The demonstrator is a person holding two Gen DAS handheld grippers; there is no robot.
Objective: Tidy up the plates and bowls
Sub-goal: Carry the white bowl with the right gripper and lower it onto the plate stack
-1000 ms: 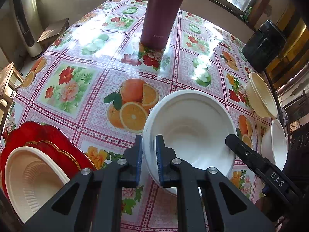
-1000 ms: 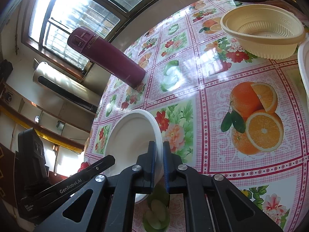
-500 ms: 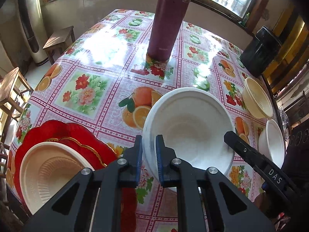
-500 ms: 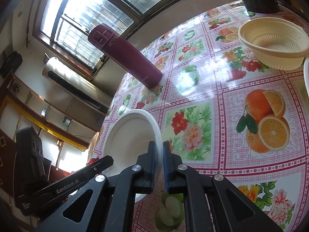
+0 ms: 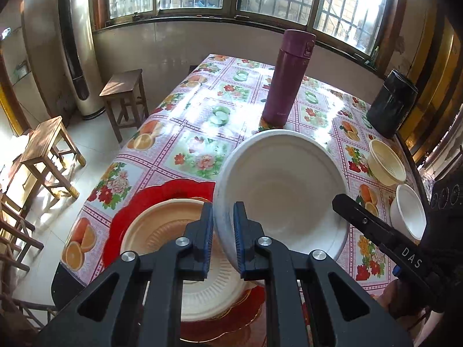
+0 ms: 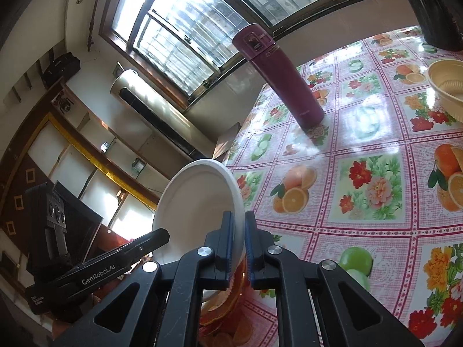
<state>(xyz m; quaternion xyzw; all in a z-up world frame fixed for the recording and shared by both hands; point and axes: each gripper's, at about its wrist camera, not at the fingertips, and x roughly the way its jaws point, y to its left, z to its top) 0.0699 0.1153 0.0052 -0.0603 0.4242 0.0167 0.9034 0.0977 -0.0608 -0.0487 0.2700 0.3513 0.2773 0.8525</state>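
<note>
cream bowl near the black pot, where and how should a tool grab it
Probably grip the cream bowl by its thin rim, one finger inside and one outside. It sits upright and open, too wide to span, and the rim flares out. Come from above on the near side, away from the black pot.

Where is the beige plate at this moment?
In the left wrist view, the beige plate lies on the red plate at the near left table corner, just left of and below the white plate held by both grippers.
</note>
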